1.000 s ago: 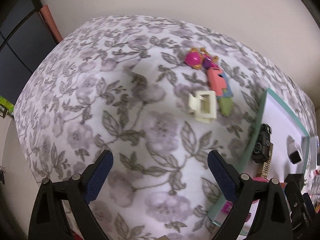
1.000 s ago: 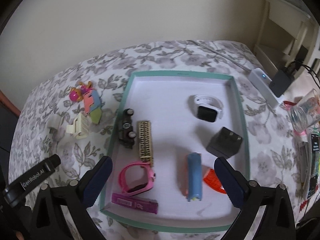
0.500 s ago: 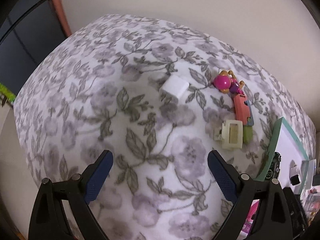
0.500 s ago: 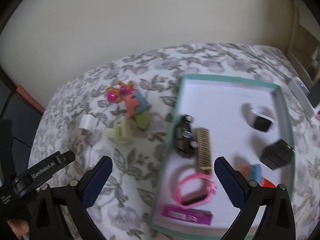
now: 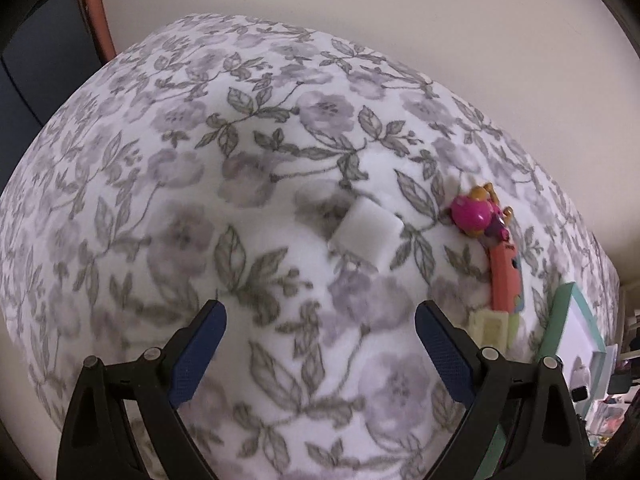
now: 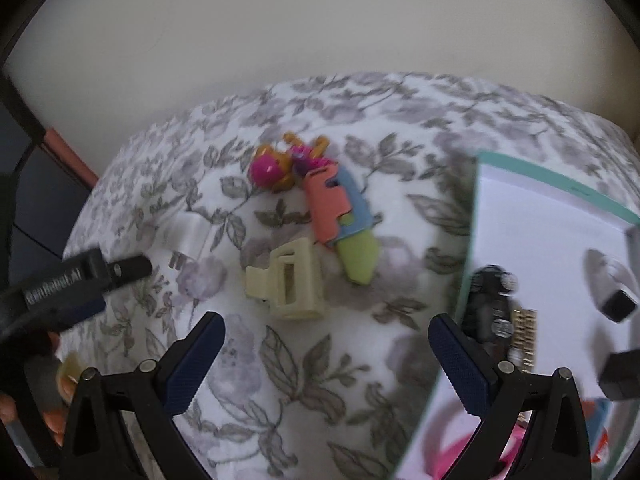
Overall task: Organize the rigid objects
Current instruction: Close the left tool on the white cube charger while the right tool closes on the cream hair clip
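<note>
Both grippers are held wide open with nothing between the fingers. The left gripper and the right gripper are pointed downward.

Swung both cams left over the last second. On my left wrist view the white block has slid into the middle of frame, while the pink toy and cream clip got pushed to the right edge. Right wrist view used to be centered on the teal tray; now that's shoved to the right, with the clip in the center.
</note>
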The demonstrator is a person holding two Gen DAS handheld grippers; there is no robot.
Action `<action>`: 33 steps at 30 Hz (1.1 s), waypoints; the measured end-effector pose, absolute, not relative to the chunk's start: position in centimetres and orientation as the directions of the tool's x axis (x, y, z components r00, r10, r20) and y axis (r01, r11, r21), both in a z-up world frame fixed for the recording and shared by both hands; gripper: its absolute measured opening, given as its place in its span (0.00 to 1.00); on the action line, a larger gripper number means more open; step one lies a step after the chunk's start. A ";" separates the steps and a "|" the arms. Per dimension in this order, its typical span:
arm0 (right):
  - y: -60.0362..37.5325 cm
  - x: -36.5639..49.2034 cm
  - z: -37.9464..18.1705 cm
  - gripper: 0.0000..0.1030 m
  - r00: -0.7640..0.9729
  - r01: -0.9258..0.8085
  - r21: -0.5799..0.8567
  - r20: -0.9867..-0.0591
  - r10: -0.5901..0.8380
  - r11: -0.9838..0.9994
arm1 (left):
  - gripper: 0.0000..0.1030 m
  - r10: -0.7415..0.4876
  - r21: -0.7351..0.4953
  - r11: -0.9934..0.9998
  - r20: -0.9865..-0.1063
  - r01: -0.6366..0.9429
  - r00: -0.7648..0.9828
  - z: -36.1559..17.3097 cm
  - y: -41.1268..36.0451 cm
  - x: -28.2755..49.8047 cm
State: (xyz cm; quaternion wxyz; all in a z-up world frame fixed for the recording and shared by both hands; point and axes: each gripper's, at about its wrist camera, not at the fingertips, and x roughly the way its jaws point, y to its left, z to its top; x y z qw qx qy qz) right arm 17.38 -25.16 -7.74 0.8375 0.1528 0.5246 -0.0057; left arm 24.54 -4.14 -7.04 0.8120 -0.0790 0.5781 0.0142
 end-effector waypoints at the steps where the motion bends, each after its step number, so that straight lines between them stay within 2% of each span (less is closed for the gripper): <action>1: -24.7 17.8 -8.3 1.00 0.441 0.161 0.244 -0.885 0.151 0.956 | 0.93 -0.068 -0.108 0.989 -0.942 -0.105 0.327 -7.5 -4.2 25.1; 7: -23.4 19.6 -10.2 1.00 0.426 0.147 0.234 -0.892 0.152 0.961 | 0.93 -0.074 -0.095 0.994 -0.948 -0.055 0.309 -9.5 -4.8 26.9; 16: -22.3 21.1 -11.2 0.98 0.426 0.132 0.218 -0.893 0.143 0.967 | 0.91 -0.017 -0.012 1.000 -0.939 0.016 0.344 -10.8 -6.7 28.7; 18: -22.0 21.3 -11.3 0.95 0.427 0.128 0.202 -0.895 0.130 0.971 | 0.80 0.004 0.016 0.999 -0.935 0.031 0.355 -10.9 -7.2 29.0; 22: -21.8 21.5 -11.2 0.80 0.432 0.120 0.174 -0.896 0.106 0.977 | 0.67 -0.002 0.018 0.998 -0.936 0.052 0.351 -11.2 -7.7 29.4; 24: -21.8 21.4 -11.1 0.72 0.436 0.121 0.164 -0.895 0.096 0.979 | 0.46 -0.016 0.005 0.998 -0.936 0.059 0.352 -11.2 -7.9 29.4; 26: -22.1 21.3 -11.0 0.61 0.438 0.123 0.167 -0.894 0.097 0.978 | 0.46 -0.005 0.021 0.997 -0.936 0.068 0.351 -11.2 -8.3 29.3; 28: -22.2 21.3 -10.9 0.58 0.436 0.122 0.178 -0.894 0.108 0.976 | 0.46 0.009 0.039 0.996 -0.935 0.078 0.354 -11.2 -8.6 29.2; 30: -22.3 21.1 -10.8 0.52 0.437 0.118 0.188 -0.891 0.119 0.975 | 0.46 0.016 0.044 0.996 -0.936 0.073 0.352 -11.2 -8.5 29.1; 33: -22.3 21.0 -10.7 0.52 0.434 0.117 0.191 -0.893 0.123 0.975 | 0.46 0.017 0.040 0.997 -0.941 0.061 0.338 -11.1 -8.4 28.7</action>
